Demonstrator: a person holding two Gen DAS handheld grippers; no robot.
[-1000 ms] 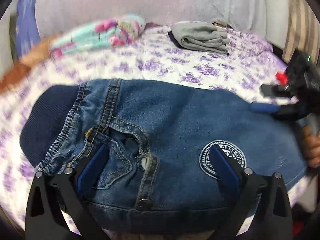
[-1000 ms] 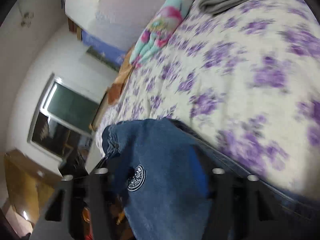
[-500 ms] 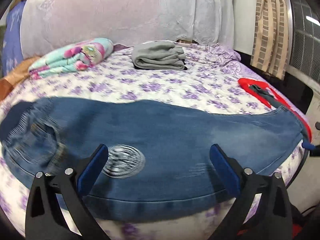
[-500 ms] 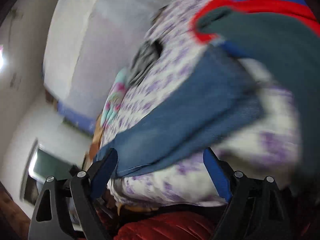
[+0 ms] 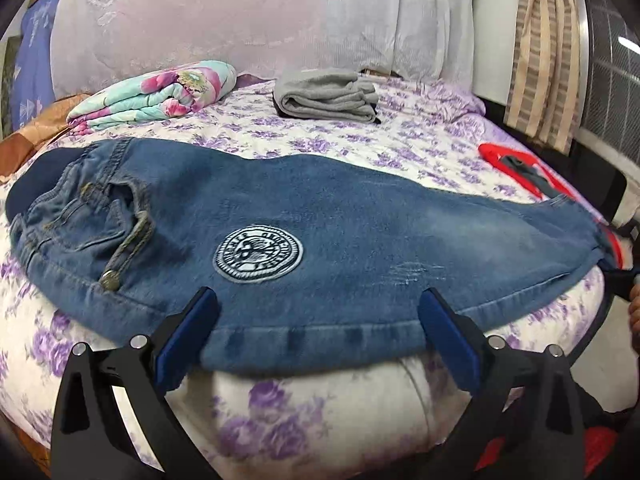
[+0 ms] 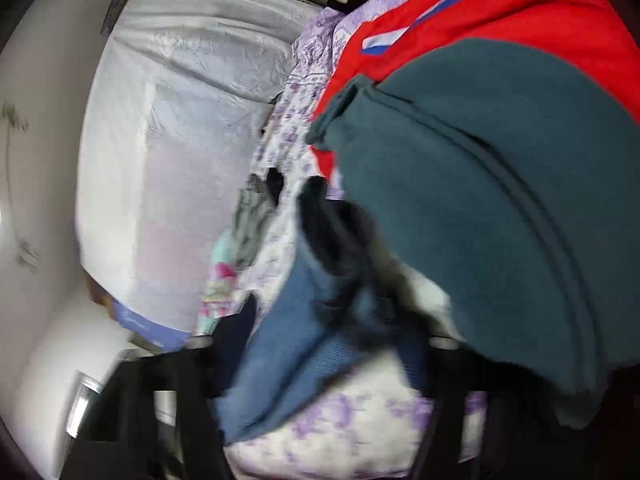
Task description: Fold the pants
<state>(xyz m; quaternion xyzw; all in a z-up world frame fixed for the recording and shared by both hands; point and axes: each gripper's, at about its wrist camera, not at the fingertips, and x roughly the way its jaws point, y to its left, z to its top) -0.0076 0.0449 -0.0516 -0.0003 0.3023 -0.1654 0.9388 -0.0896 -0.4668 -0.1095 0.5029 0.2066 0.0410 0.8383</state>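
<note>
Since the earlier frame, the jeans [image 5: 320, 236] have been spread out flat and long across the bed [image 5: 320, 420].
They lie over the middle of the left wrist frame, waistband at the left, hem at the right; the denim looks heavy, soft and not slippery – I would take it at the thick hem and at the waistband. A round patch [image 5: 258, 253] carries writing too small to read. The left claw [image 5: 316, 340] is spread wide at the near edge, pinching nothing; the right claw [image 6: 320, 368] is blurred – spread around the hem, but whether it touches I cannot tell.
</note>
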